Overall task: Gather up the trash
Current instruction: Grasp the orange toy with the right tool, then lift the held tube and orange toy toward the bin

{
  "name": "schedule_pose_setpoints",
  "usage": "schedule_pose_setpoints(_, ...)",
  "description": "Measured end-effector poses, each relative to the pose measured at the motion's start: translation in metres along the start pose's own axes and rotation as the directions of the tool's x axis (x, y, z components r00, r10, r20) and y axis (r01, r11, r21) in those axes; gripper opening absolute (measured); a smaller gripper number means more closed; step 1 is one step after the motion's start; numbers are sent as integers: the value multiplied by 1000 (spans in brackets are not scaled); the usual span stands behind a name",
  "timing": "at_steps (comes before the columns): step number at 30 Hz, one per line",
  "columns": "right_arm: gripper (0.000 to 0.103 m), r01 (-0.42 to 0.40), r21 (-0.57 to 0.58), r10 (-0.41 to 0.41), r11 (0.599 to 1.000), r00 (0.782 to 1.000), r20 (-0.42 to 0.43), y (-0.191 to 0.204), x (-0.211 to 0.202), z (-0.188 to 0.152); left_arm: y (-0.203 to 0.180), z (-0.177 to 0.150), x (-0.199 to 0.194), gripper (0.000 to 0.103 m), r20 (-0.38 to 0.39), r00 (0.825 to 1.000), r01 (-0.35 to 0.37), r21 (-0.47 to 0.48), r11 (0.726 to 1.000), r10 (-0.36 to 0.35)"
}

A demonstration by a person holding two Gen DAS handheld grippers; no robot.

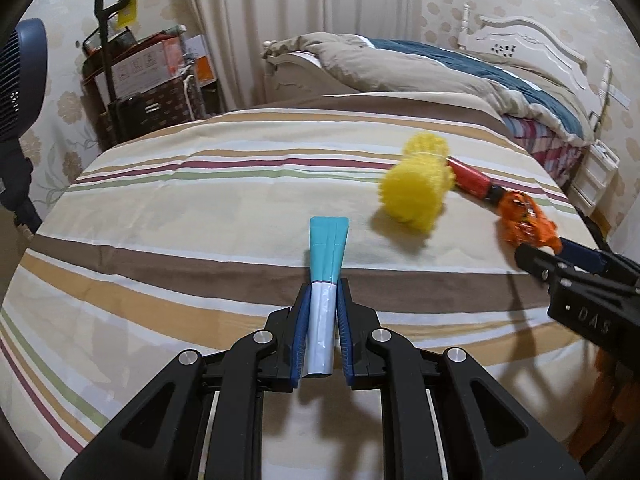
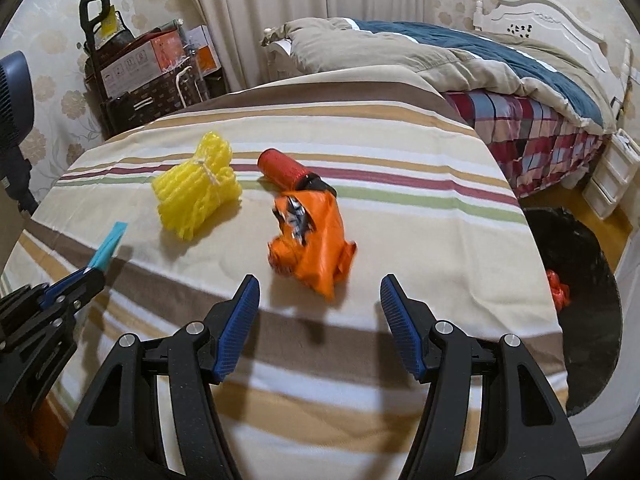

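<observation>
My left gripper (image 1: 323, 300) is shut on a flat teal-and-white wrapper (image 1: 326, 252), which sticks out past the fingertips above the striped bed cover; the same wrapper (image 2: 107, 249) shows at the left edge of the right wrist view. My right gripper (image 2: 320, 292) is open, with nothing between its blue pads. Just beyond it on the cover lies a crumpled orange wrapper (image 2: 312, 240). Behind that lies a red cylinder (image 2: 282, 169), and to its left a yellow foam net bundle (image 2: 196, 192). In the left wrist view the yellow bundle (image 1: 416, 184) sits right of centre.
A black-lined trash bin (image 2: 576, 280) with a red scrap inside stands on the floor beside the bed's right edge. A rumpled duvet (image 1: 440, 68) and a white headboard (image 1: 532, 40) lie beyond. Boxes and a trolley (image 1: 132, 76) stand at the back left, with a fan (image 1: 20, 80) at the left.
</observation>
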State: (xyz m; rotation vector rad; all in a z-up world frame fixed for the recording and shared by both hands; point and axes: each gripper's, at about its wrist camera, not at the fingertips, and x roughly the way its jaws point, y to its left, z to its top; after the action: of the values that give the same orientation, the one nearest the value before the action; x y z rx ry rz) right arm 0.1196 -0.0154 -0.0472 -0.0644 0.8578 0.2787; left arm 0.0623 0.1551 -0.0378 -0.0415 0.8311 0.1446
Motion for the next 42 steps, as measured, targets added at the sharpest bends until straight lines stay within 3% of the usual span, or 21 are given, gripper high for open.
schedule_pose_setpoints(8, 61, 24, -10, -24, 1000, 1000, -7, 10, 15, 14, 17, 4, 8, 16, -12, 1000, -12, -39, 999, 12)
schedule_pose_setpoints(11, 54, 25, -14, -25, 1000, 1000, -14, 11, 18, 17, 20, 4, 9, 16, -16, 1000, -11, -49, 999, 10)
schedule_pose_setpoints(13, 44, 23, -18, -24, 1000, 1000, -21, 12, 20, 18, 22, 4, 10, 16, -22, 1000, -6, -55, 998, 5)
schedule_pose_setpoints(28, 43, 12, -38, -13, 999, 1000, -18, 14, 8, 5, 20, 0, 8, 16, -23, 1000, 15, -51, 999, -16)
schedule_pose_setpoints(42, 43, 35, -22, -35, 999, 999, 5, -6, -25, -25, -12, -11, -7, 16, -17, 997, 81, -15, 997, -81)
